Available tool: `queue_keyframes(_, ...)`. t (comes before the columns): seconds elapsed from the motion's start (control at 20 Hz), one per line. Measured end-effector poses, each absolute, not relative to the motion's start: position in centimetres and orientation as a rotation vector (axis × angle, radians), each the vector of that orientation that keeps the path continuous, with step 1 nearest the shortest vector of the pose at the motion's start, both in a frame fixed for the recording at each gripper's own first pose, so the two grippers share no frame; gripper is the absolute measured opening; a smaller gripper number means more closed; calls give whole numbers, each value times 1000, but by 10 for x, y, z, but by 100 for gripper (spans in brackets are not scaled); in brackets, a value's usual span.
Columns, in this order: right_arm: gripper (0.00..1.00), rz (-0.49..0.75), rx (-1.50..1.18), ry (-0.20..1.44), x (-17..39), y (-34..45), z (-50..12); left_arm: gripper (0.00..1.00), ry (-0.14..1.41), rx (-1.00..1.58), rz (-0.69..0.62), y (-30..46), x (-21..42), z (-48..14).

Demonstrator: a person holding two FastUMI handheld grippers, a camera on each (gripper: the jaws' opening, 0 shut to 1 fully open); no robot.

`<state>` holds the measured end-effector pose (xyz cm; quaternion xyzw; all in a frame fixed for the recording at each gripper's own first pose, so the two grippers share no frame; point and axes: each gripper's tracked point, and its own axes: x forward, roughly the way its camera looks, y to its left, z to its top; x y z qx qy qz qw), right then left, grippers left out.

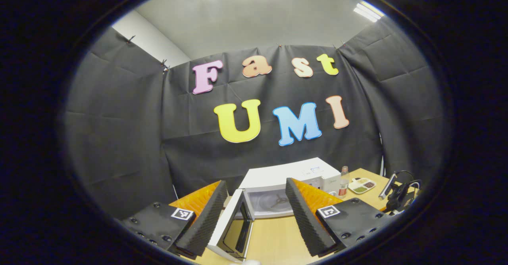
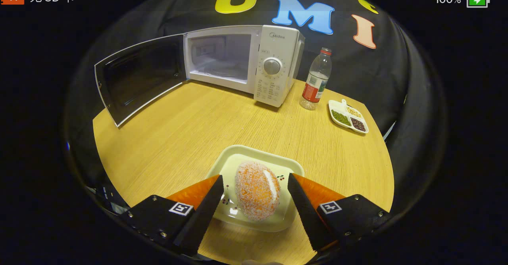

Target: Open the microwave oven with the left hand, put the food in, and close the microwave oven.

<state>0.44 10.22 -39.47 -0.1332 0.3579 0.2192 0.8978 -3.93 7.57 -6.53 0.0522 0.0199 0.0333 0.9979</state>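
The white microwave (image 2: 274, 64) stands at the back of the round wooden table (image 2: 178, 138), its door (image 2: 137, 76) swung wide to the left and its chamber bare. A sugar-coated orange bun (image 2: 257, 189) lies on a pale square plate (image 2: 246, 156) near the table's front. My right gripper (image 2: 256, 183) is open, its orange fingers (image 2: 208, 193) on either side of the bun and apart from it. In the left gripper view the microwave (image 1: 285, 177) and its open door (image 1: 232, 227) lie ahead. My left gripper (image 1: 256, 189) is open and holds nothing.
A plastic water bottle (image 2: 316, 80) with a red label stands right of the microwave. A small divided dish of beans (image 2: 349, 116) lies near the table's right edge. In the left gripper view, the other gripper's black body (image 1: 399, 191) shows at the far right.
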Motion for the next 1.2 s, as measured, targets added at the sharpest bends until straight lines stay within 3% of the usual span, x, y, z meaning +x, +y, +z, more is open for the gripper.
queue_keyframes(0.35, 99, 460, -256, 802, 16, 102, -418, 100, 47, 109, 106, 89, -42, -66)
queue_keyframes(0.45, 95, 472, -251, 821, 13, 103, -423, 100, 56, 102, 113, 94, -41, -70)
queue_keyframes(0.55, 78, 493, -242, 831, 14, 106, -424, 100, 76, 112, 115, 96, -39, -78)
queue_keyframes(0.7, 62, 514, -265, 859, 12, 105, -423, 95, 84, 123, 109, 98, -37, -81)
queue_keyframes(0.8, 62, 532, -266, 873, 11, 107, -420, 100, 85, 125, 108, 100, -36, -83)
queue_keyframes(1.2, 61, 579, -82, 794, 23, 171, -349, 100, 78, 105, 113, 115, -33, -86)
